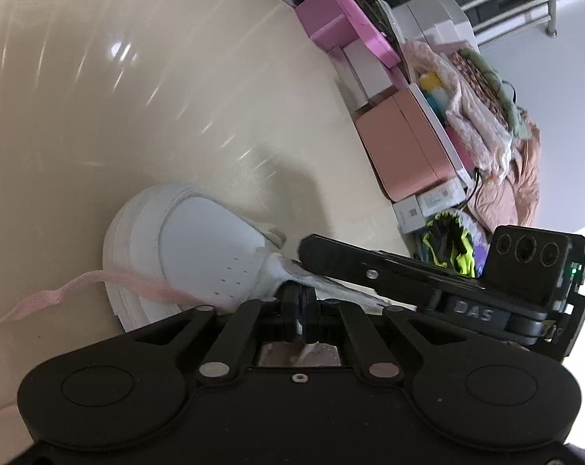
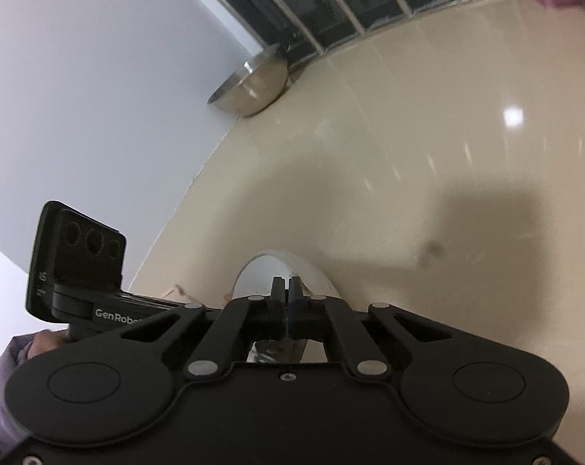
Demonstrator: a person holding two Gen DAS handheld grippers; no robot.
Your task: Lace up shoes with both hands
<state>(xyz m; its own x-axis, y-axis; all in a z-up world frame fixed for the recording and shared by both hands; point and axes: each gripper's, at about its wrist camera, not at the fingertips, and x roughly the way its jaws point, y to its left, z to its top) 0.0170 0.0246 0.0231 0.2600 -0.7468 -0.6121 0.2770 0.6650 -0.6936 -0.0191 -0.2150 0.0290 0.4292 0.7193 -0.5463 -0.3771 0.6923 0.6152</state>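
Left gripper (image 1: 300,302) pinched on white tongue or lace, unclear; right gripper (image 2: 285,290) closed, hold unclear. Pink lace (image 1: 98,283) trails toward 9 o'clock off shoe (image 1: 199,240). Risk: tug tips shoe.

A white sneaker (image 1: 199,240) with a thick layered sole lies on the glossy cream floor, its perforated toe cap pointing away. A flat pale pink lace (image 1: 79,286) trails slack off its side and across the floor; its far end runs out of view.
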